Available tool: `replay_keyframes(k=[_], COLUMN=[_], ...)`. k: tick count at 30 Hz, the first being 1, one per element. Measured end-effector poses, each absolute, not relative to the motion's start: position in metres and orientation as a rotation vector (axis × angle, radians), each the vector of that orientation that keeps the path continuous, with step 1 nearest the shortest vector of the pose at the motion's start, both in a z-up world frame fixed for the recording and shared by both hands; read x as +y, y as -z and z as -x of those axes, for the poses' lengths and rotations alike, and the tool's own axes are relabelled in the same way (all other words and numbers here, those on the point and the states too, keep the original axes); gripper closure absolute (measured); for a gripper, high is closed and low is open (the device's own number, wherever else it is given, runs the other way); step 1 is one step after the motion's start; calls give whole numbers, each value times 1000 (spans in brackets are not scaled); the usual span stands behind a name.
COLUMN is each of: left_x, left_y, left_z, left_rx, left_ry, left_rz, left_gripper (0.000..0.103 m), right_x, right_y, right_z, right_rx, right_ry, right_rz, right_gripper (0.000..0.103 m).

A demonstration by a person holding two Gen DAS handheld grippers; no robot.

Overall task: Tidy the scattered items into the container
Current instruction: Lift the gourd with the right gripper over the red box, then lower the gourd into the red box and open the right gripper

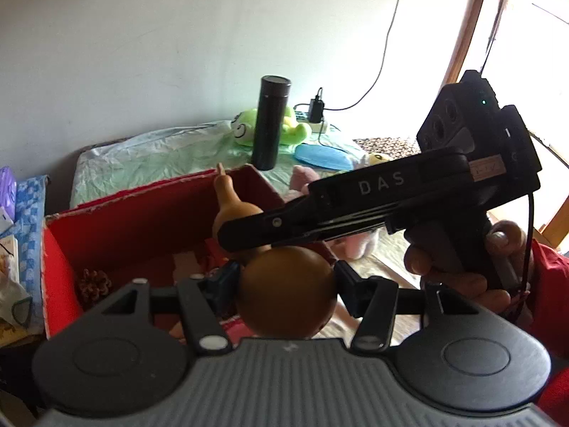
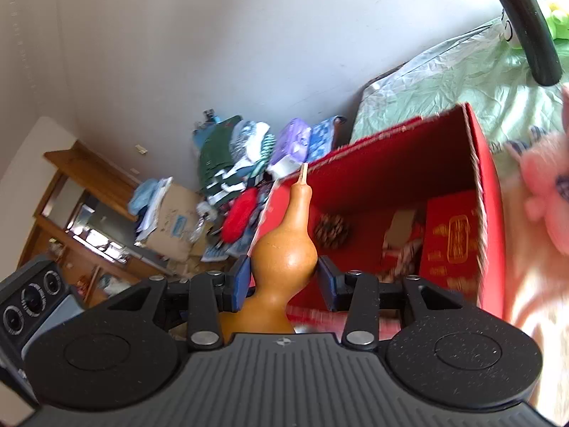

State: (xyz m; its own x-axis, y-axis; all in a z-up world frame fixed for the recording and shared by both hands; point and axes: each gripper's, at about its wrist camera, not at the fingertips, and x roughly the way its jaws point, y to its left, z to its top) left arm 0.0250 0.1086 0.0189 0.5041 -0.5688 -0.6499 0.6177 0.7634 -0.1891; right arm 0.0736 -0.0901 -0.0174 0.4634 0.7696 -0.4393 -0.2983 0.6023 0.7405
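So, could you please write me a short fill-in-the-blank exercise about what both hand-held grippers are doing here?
1. Both hand-held grippers, left and right, hold one brown ____.
2. The open box ahead is coloured ____.
3. On the box floor lies a pine ____.
4. The tall flask standing behind the box is coloured ____.

Missing words: gourd; red; cone; black

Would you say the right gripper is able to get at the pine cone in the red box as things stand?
Probably not yet: the right gripper is shut on the gourd, though the pine cone lies uncovered in the open-topped red box.
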Motion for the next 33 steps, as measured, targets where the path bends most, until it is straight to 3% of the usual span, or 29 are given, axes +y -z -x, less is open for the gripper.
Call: replay_keyframes(k=[20, 26, 30, 33], left_x=[118, 125, 124, 123], left_y=[68, 85, 92, 98], left_z=[-141, -159, -167, -173], left_rx=[1075, 1134, 1158, 1198], left_ry=[554, 534, 529, 529], left_rz=[-228, -216, -206, -191], left_gripper=[48, 47, 41, 44], right_x=[-18, -5, -1, 3], right_y=[75, 92, 98, 105], right_z=[-185, -198, -205, -207], right_rx=[1226, 1275, 1287, 1299], right_ry=[-546, -549, -579, -576], right_rz=[-482, -395, -363, -317], right_gripper=[60, 60, 59, 59])
